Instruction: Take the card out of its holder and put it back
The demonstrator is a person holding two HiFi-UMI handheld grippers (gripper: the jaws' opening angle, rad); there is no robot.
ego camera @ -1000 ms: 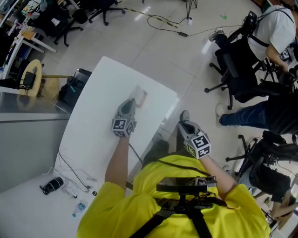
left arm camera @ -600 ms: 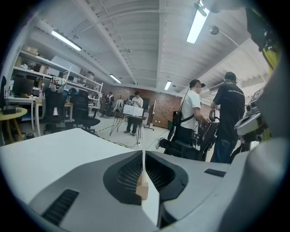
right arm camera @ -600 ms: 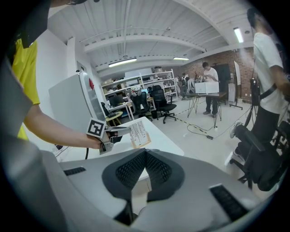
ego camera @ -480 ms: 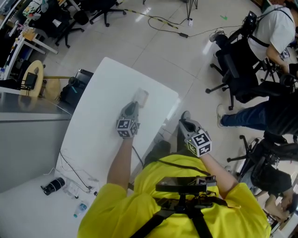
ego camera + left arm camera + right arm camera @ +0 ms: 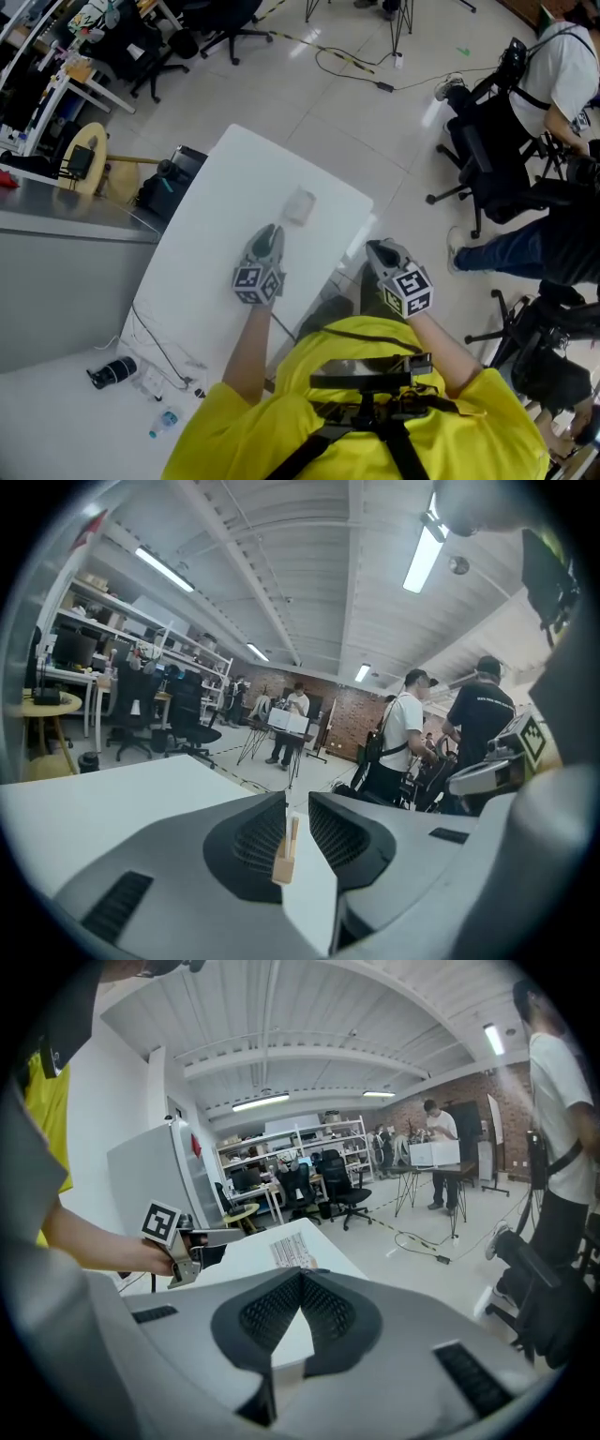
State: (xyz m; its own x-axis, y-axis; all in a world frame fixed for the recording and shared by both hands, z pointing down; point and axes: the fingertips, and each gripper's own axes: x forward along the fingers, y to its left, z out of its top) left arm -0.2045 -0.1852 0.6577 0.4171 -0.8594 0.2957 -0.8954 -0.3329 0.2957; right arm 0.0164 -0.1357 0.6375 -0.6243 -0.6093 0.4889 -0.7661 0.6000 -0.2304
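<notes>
Card (image 5: 293, 829) stood in holder (image 5: 281, 864) just ahead of the left gripper (image 5: 298, 803), jaws opening and touching neither — release step, apparently; next, back off straight. Right gripper (image 5: 300, 1275) closed, empty.

The bench (image 5: 202, 253) is plain white. The card (image 5: 292, 1251) is white with fine grey lines of print, and the holder (image 5: 284, 860) is pale tan wood. The shirt (image 5: 459, 422) is bright yellow, crossed by black straps (image 5: 367, 382). The floor (image 5: 281, 89) is glossy pale grey tile, the chairs (image 5: 497, 159) are black, and the far wall (image 5: 323, 694) is red-brown brick.
</notes>
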